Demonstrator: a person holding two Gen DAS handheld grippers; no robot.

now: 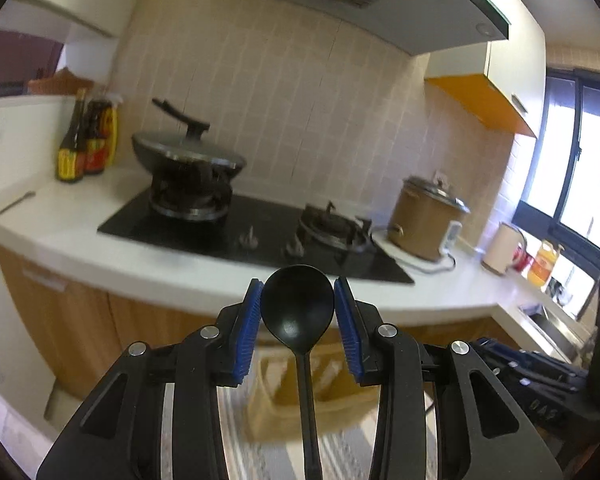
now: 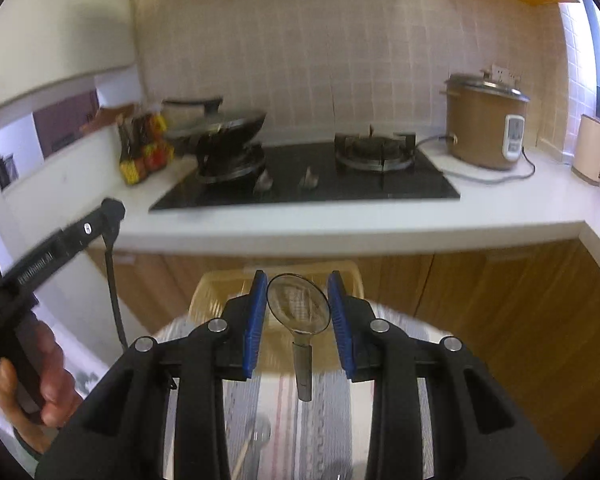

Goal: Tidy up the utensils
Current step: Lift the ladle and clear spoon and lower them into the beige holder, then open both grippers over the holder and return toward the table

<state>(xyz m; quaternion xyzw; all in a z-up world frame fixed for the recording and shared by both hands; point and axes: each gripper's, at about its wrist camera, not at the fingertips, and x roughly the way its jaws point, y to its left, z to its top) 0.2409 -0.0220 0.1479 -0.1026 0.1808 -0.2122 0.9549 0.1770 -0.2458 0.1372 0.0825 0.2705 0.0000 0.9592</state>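
My left gripper (image 1: 297, 307) is shut on a black ladle (image 1: 298, 312). Its blue pads press both sides of the bowl, and the handle hangs straight down. My right gripper (image 2: 299, 307) is shut on a clear smoky spoon (image 2: 299, 305), bowl up, short handle pointing down. Both are held in the air in front of the kitchen counter. The left gripper with the ladle handle also shows at the left of the right wrist view (image 2: 60, 244). A beige plastic basket (image 2: 216, 288) sits below and ahead on a striped cloth (image 2: 284, 420).
A white counter (image 2: 340, 220) carries a black gas hob (image 2: 300, 180), a lidded wok (image 2: 228, 120), sauce bottles (image 2: 144, 152), a brown rice cooker (image 2: 484, 128) and a cream kettle (image 2: 590, 156). Wooden cabinets stand below. Another utensil (image 2: 256, 436) lies on the cloth.
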